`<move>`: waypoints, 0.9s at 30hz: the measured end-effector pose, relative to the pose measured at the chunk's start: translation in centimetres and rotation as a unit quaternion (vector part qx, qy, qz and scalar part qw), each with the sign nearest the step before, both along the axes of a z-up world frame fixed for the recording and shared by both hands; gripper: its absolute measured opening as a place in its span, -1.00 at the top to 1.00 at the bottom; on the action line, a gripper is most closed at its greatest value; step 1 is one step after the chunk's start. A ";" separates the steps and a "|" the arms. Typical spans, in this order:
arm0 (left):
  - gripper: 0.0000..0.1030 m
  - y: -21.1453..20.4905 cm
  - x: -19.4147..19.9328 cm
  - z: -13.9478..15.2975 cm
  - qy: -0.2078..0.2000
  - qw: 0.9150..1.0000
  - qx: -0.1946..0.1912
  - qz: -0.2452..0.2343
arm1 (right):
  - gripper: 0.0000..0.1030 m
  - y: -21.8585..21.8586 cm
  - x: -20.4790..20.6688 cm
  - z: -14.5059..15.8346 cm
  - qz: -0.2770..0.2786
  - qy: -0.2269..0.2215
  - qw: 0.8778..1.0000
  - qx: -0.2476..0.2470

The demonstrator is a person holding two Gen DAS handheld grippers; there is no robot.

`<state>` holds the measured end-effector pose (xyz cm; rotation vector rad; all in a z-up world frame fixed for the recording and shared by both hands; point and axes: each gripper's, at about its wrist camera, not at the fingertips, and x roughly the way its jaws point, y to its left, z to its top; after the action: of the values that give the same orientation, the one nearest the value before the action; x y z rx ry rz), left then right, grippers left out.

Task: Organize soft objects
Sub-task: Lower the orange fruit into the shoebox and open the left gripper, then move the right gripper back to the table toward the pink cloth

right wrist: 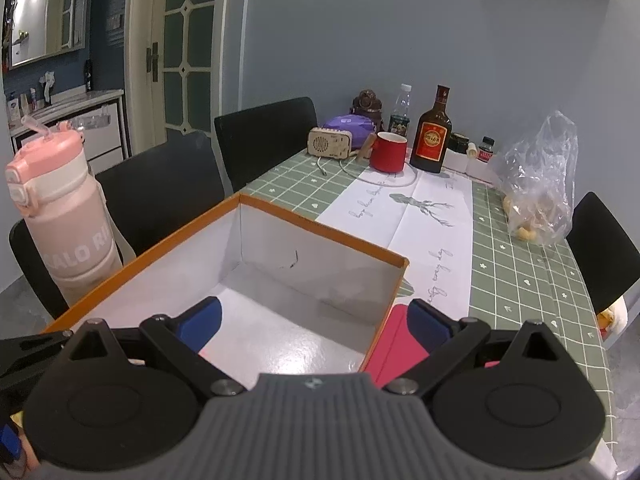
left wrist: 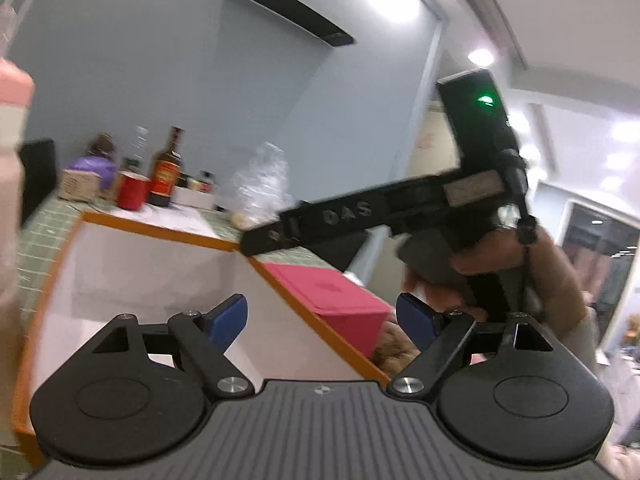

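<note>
Landmark throughout: the orange-rimmed box, white inside, set on a green checked tablecloth.

Left gripper spread wide over the box's right-hand wall, blue pads well apart, gripping nothing. Right gripper likewise wide open above the box's near end, with only the glossy white floor of the box showing between its pads. In the left wrist view, that right gripper seen from the side, reaching over the box's far right corner, gripped by a hand; raised letters on its black body, seemingly "DAS", and a green light on its upright part.

Just outside the box's right wall, a pink box; touching or just beside it on the near side, a brown fuzzy thing, blurred and mostly hidden, the only soft-looking item in sight, kind not clear.

Left of the box, just beside its wall, a pink bottle with white lettering reading "CALO RI", the rest turned away.

Beyond the box's far end, a white table runner with a printed figure and cursive script too small to read. Further beyond, near the wall: a cream radio, a purple bag, a red mug and a brown bottle with a red and gold label, wording illegible. Far right of the box, a clear plastic bag with pale yellowish lumps inside.
</note>
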<state>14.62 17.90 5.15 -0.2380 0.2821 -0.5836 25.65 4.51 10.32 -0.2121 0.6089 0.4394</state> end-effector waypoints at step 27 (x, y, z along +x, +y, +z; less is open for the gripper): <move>-0.84 -5.5 -6.0 6.6 -0.008 0.971 0.109 0.212 | -0.95 -7.4 -13.2 4.1 -0.130 -0.202 0.968 0.073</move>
<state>8.60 12.39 11.77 -0.0761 0.2672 -0.1288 12.50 -2.92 14.46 -0.0751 0.1963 0.1770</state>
